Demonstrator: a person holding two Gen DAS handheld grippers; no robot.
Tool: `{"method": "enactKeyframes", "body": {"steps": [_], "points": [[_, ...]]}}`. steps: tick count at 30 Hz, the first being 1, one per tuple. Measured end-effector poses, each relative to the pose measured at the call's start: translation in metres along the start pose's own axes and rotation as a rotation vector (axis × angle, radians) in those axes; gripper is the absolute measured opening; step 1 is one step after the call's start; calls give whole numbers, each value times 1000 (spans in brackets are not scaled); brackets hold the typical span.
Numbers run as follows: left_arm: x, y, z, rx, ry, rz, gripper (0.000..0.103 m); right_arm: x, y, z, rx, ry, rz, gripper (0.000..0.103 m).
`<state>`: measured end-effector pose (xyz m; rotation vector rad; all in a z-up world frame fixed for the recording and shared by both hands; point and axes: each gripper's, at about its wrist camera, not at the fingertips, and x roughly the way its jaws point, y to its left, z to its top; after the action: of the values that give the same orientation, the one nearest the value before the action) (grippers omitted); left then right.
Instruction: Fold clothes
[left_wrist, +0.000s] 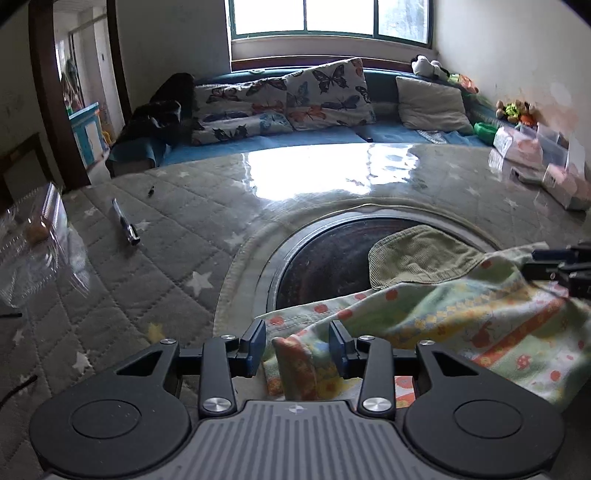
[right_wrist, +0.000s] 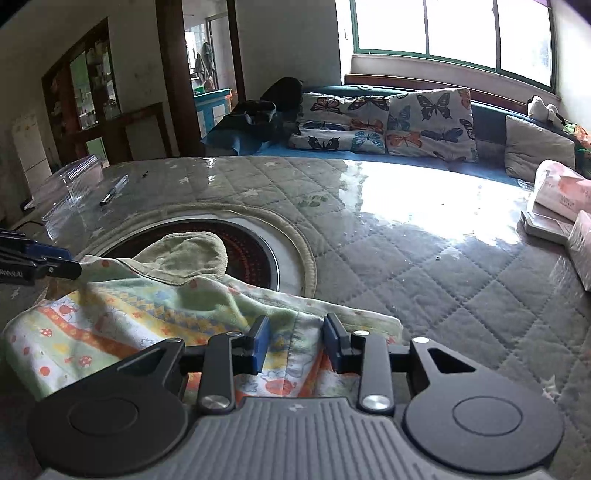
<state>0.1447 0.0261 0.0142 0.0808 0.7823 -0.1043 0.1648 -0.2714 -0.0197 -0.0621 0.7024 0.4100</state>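
Observation:
A small patterned garment (left_wrist: 461, 325) in pale green, orange and yellow, with a green corduroy hood (left_wrist: 417, 254), lies on the quilted table cover. My left gripper (left_wrist: 297, 345) is open, its blue pads on either side of a raised fold at the garment's left corner. My right gripper (right_wrist: 293, 345) is open too, its pads straddling a fold at the garment's (right_wrist: 140, 310) right edge. The hood (right_wrist: 184, 254) lies over the round heater plate. Each gripper shows at the edge of the other's view: the right one (left_wrist: 561, 266), the left one (right_wrist: 37, 264).
A dark round heater plate (left_wrist: 325, 258) sits in a ringed opening of the grey star-quilted cover (left_wrist: 166, 236). A pen (left_wrist: 125, 221) and a clear plastic box (left_wrist: 33, 236) lie at the left. Pink boxes (right_wrist: 561, 192) stand at the right. A sofa with butterfly cushions (left_wrist: 325, 96) is behind.

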Motion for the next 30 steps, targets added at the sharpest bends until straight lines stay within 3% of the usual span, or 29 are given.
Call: {"method": "enactKeyframes", "body": {"steps": [4, 10, 14, 17, 21, 24, 30], "points": [[3, 2, 0, 26, 5, 54, 41, -2, 1, 1, 5, -11, -27, 7], [2, 5, 2, 19, -13, 82, 41, 0, 6, 4, -15, -22, -82, 7], [-17, -6, 4, 28, -63, 28, 39, -6, 8, 11, -2, -53, -107, 12], [-30, -21, 3, 45, -85, -51, 38, -13, 17, 17, -11, -52, -22, 15], [-33, -49, -5, 79, -76, -163, 37, -1, 40, 17, -43, 14, 127, 15], [-33, -66, -14, 106, -66, -229, 37, 16, 56, 19, -97, 35, 149, 15], [-23, -77, -33, 131, -36, -243, 36, 39, 62, 29, -87, 34, 133, 14]]}}
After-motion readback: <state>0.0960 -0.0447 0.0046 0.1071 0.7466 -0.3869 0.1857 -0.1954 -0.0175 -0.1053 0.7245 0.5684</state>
